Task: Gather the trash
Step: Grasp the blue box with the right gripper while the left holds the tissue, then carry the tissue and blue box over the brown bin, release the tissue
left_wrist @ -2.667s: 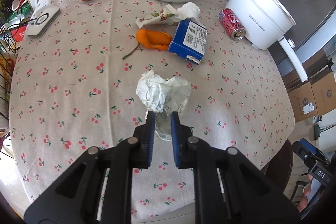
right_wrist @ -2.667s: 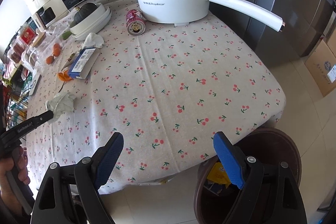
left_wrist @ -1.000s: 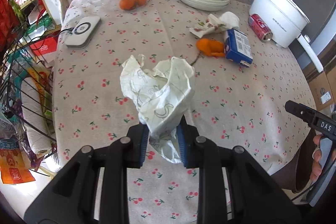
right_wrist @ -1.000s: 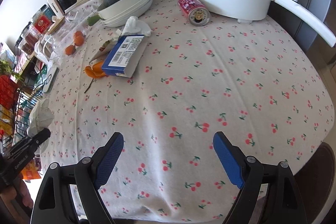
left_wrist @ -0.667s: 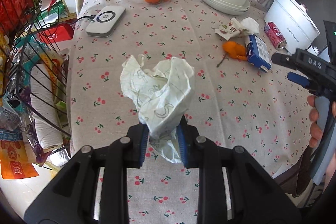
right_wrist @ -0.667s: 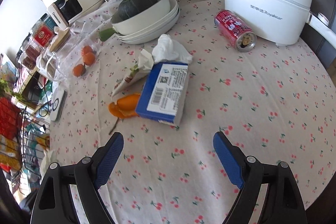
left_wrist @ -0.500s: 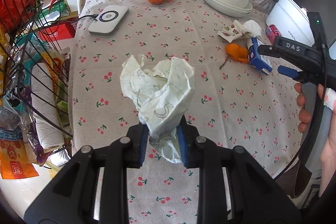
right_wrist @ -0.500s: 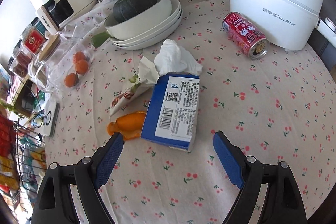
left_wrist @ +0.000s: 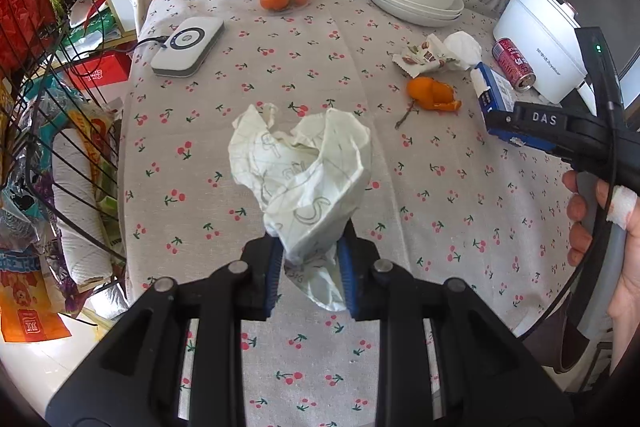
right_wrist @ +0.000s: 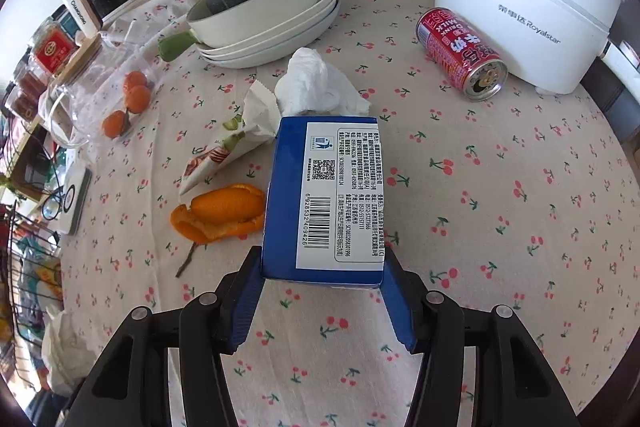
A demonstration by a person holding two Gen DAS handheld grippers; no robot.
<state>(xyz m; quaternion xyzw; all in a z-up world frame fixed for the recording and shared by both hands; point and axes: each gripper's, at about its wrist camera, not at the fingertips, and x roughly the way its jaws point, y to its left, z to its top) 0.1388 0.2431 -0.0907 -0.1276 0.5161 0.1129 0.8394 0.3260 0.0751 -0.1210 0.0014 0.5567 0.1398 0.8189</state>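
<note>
The blue carton (right_wrist: 324,203) lies flat on the cherry-print tablecloth (right_wrist: 500,227), just beside the orange peel (right_wrist: 220,213) and in front of a crumpled tissue (right_wrist: 316,85). It looks like light, stiff cardboard with smooth sides that could cave if squeezed hard (likely empty), so the narrow near end, across its width, is the sensible hold. The right gripper (right_wrist: 322,297) has just been closing there; its blue pads now bracket that end and appear to press on it. A second ago it hung wide open well short of the carton. The left gripper (left_wrist: 308,265) still pinches the crumpled paper (left_wrist: 300,171) above the table, unchanged.
</note>
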